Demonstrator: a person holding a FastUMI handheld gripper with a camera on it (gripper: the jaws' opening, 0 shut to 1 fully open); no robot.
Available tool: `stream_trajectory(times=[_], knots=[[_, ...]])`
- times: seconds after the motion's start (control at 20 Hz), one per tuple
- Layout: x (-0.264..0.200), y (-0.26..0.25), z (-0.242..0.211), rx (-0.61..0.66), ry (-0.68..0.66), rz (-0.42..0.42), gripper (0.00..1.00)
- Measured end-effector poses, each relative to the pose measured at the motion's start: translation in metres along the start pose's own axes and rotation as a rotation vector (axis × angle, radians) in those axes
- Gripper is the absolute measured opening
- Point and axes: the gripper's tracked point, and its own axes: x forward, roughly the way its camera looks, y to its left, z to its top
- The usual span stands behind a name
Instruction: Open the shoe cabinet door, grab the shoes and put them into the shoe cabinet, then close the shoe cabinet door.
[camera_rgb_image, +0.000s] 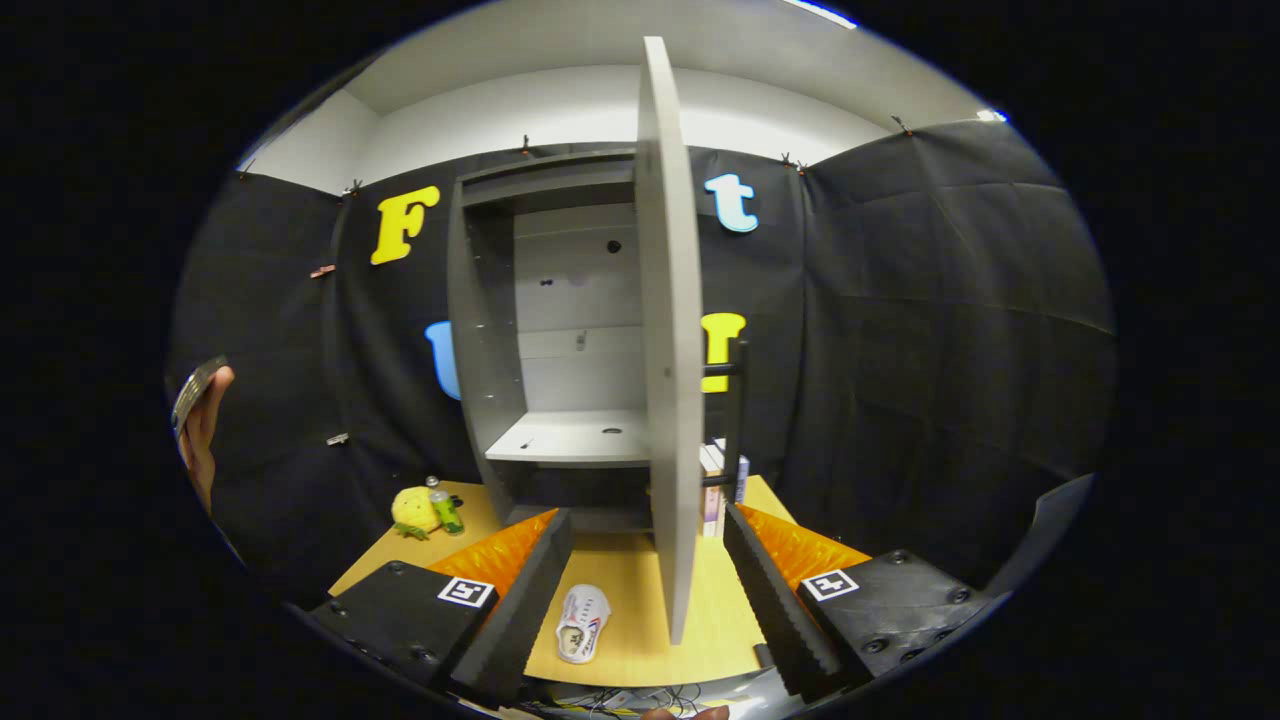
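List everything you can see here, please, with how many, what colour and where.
Cabinet: one, grey, on the table against the wall, standing open.
Door: one, grey, swung out edge-on toward the camera, reaching down between the fingers.
Shelf: one, pale grey, inside the cabinet, bare.
Shoe: one, white with red and blue marks, on the table between the fingers, left of the door.
Plush toy: one, yellow, on the table left of the cabinet.
Bottle: one, green, beside the toy.
Books: a few, upright, behind the door.
Table: one, light wood.
Hand: one, far left, holding a flat object.
Fingers: two, spread apart, holding nothing.
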Motion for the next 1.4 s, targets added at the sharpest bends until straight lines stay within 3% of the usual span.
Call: stream_trajectory(times=[0.3, 0.55, 0.85, 1.1, 1.25, 1.4], knots=[[0.039, 0.066, -0.069, 0.043, 0.168, 0.117, 0.98], [0.084, 0.103, -0.186, 0.053, 0.411, 0.151, 0.98], [0.126, 0.121, -0.322, 0.074, 0.620, 0.144, 0.99], [0.155, 0.125, -0.400, 0.105, 0.695, 0.108, 0.98], [0.171, 0.123, -0.428, 0.134, 0.706, 0.081, 0.90], [0.189, 0.127, -0.451, 0.162, 0.702, 0.075, 0.75]])
